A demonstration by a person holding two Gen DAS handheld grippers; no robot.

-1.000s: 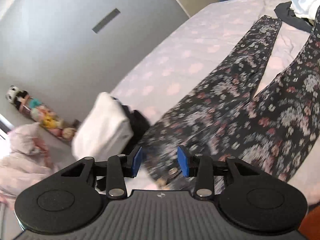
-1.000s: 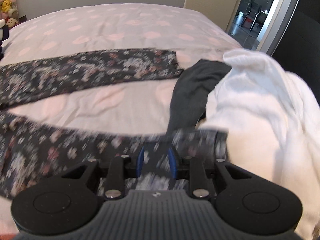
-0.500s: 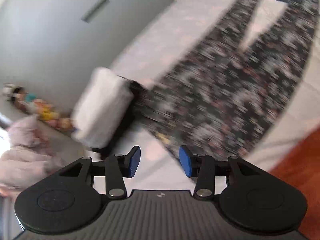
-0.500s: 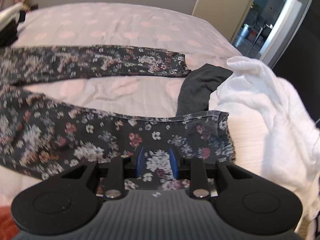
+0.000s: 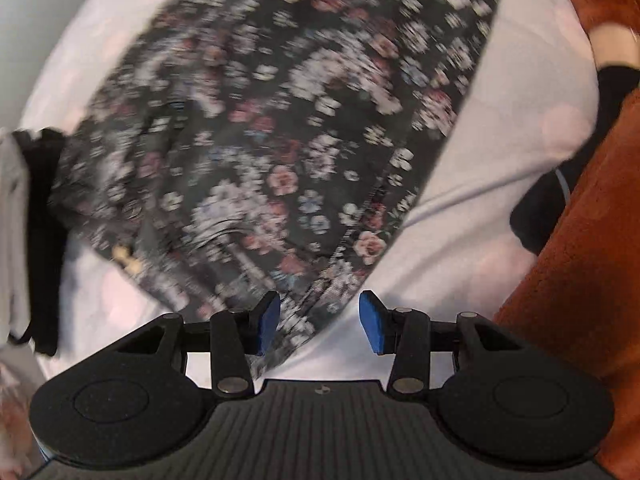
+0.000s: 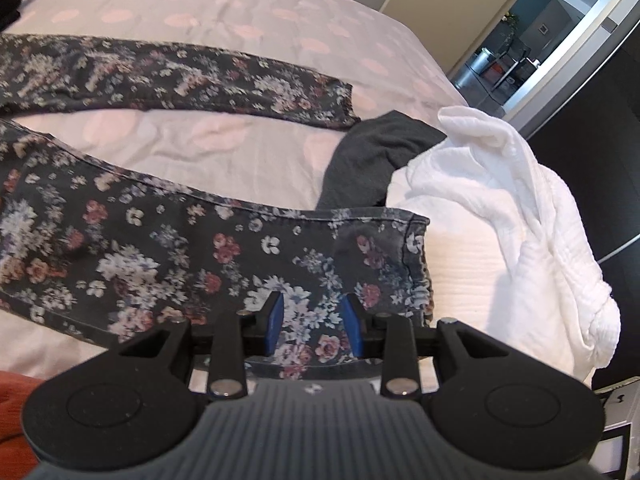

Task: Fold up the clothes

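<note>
Dark floral trousers (image 5: 280, 128) lie spread flat on the bed with both legs apart. My left gripper (image 5: 319, 322) is open just above the waist corner of the trousers, with the cloth edge between its blue pads. My right gripper (image 6: 313, 322) hovers low over the hem end of the near trouser leg (image 6: 224, 256). Its jaws are open with a narrow gap and the cloth lies under them, not pinched. The far leg (image 6: 180, 76) lies straight across the bed behind it.
The bed has a pale sheet with pink dots (image 6: 224, 4). A white garment pile (image 6: 500, 216) and a dark grey garment (image 6: 372, 156) lie beside the trouser hems. Folded white and black clothes (image 5: 24, 232) sit by the waistband. Orange floor (image 5: 580, 264) borders the bed.
My left gripper has swung from a high view of the whole bed down to the waist corner. My right gripper has moved forward over the near leg's hem.
</note>
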